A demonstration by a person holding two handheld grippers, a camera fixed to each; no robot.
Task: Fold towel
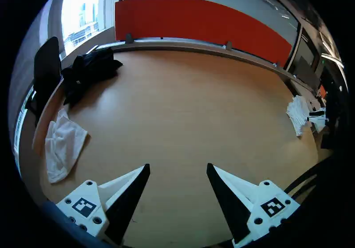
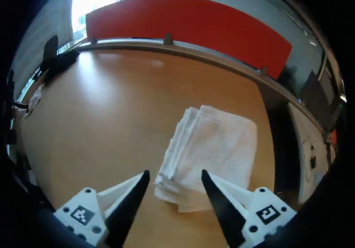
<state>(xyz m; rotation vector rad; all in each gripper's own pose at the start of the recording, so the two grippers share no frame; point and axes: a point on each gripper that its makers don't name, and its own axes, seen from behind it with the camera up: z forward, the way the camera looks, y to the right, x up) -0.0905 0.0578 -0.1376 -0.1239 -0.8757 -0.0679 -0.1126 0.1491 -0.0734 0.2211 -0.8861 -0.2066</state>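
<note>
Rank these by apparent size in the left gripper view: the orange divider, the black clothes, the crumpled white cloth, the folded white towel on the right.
1. orange divider
2. black clothes and crumpled white cloth, too alike to rank
3. folded white towel, smallest

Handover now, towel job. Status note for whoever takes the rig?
Left gripper: open, empty, over the wooden table.
Right gripper: open, fingers either side of the near corner of the folded white towel, not gripping.
Done: that towel lies folded in layers, flat on the table.
Left: a crumpled white towel at the table's edge, left in the left gripper view, near a black garment, looks unfolded; probably next.
</note>
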